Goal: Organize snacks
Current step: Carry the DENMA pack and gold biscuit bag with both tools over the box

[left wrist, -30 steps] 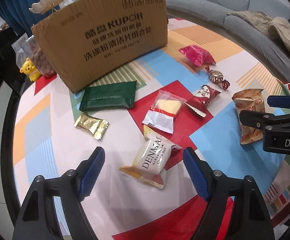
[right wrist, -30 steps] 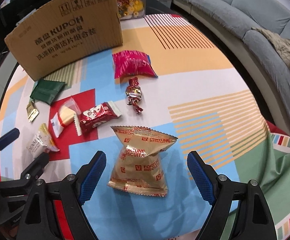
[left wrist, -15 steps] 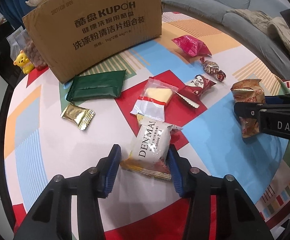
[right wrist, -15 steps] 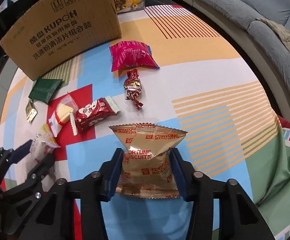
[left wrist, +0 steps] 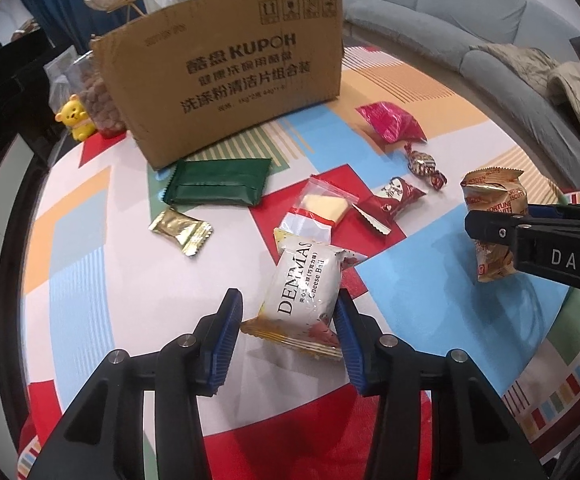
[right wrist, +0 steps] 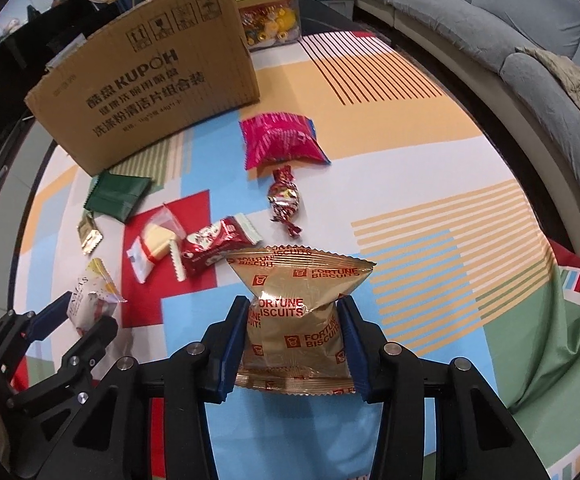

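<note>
Snacks (left wrist: 217, 184) litter colourful tablecloth (right wrist: 410, 152).

Glossy foil biscuit bag (right wrist: 296, 332), matt cardboard box (right wrist: 149, 92)

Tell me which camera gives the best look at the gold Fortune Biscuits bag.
The right wrist view: the Fortune Biscuits bag fills the centre, lettering readable, pinched between the right gripper pads. The left wrist view shows the same bag small at the right edge, partly hidden behind that gripper.
</note>
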A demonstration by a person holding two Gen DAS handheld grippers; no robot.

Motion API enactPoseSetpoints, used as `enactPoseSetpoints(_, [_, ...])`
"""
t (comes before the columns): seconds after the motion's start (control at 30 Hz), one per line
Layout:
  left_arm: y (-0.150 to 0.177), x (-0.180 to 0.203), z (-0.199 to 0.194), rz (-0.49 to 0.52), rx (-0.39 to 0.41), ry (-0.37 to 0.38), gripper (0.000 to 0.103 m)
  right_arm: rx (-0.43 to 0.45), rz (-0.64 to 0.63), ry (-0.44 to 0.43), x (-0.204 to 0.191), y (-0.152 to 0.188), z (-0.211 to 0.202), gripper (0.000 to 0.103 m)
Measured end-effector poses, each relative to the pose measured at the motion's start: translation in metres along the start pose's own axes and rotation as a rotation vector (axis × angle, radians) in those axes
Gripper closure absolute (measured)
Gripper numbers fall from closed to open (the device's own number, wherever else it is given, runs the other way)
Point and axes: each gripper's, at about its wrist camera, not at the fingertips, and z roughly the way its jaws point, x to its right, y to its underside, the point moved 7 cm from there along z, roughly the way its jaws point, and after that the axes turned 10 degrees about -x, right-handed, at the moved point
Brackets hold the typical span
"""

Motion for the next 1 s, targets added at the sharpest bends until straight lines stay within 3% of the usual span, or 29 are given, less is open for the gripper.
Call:
enactPoseSetpoints(0.77, [0.003, -0.027, -0.045, -0.201, 0.051, -0.051, 0.057, 0.155, -0.154, -0.003, -0.031, -0.006, -0.054, 0.057])
enactPoseSetpoints(1.0, [0.001, -0.042, -0.055, -0.264, 0.054, -0.102, 0.057, 0.197, -0.197, -0.004, -0.043, -0.010, -0.070, 0.057])
